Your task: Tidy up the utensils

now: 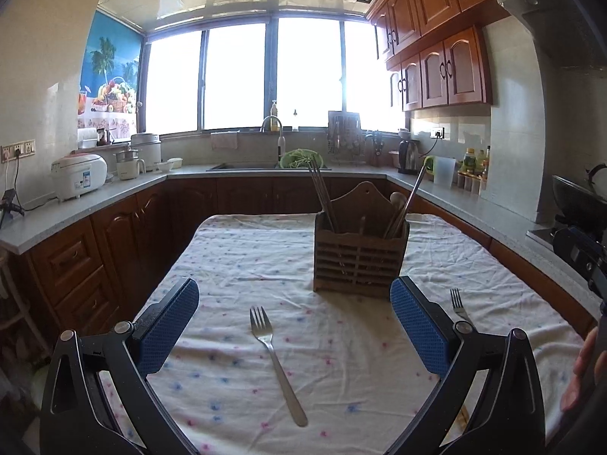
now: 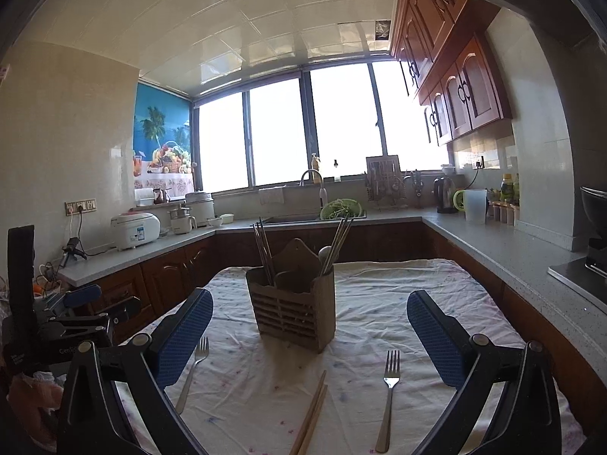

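A wooden utensil holder [image 1: 359,256] stands on the cloth-covered table [image 1: 235,265] with chopsticks and a spoon in it; it also shows in the right wrist view [image 2: 294,307]. A metal fork [image 1: 277,360] lies between my open left gripper's [image 1: 294,322] blue pads. A second fork [image 1: 459,307] lies to the right. My right gripper [image 2: 309,328] is open and empty above the table. In its view a fork [image 2: 389,398] lies between the fingers, wooden chopsticks [image 2: 312,415] lie at the centre, and another fork [image 2: 191,371] lies by the left pad.
Kitchen counters [image 1: 87,204] run around the table on three sides, with a rice cooker [image 1: 77,176], sink [image 1: 242,167], kettle [image 1: 408,155] and a wok [image 1: 578,193] on the stove. The left gripper's body [image 2: 72,326] shows at the left of the right wrist view.
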A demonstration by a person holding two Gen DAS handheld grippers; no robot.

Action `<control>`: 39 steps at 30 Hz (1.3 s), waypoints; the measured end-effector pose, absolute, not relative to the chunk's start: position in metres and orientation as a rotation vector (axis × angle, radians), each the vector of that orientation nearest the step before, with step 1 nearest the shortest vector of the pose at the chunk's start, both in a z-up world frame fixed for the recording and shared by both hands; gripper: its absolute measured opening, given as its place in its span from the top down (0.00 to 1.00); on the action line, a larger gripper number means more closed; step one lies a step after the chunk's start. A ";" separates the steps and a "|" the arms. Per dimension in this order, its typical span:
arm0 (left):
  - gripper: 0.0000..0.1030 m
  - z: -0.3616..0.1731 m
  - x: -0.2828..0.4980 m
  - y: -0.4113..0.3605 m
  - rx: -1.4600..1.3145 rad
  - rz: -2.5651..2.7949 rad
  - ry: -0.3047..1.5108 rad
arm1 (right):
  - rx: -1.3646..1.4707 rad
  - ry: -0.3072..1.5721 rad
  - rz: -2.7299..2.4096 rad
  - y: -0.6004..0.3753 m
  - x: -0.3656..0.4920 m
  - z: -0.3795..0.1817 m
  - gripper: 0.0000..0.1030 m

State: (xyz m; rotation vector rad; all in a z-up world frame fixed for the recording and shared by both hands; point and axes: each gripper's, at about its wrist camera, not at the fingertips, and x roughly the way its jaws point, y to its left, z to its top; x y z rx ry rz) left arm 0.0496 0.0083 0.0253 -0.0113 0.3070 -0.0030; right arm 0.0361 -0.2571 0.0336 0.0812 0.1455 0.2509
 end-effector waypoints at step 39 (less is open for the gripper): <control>0.00 -0.009 0.056 0.006 0.041 0.111 0.450 | 0.065 0.313 0.238 -0.242 0.044 -0.015 0.00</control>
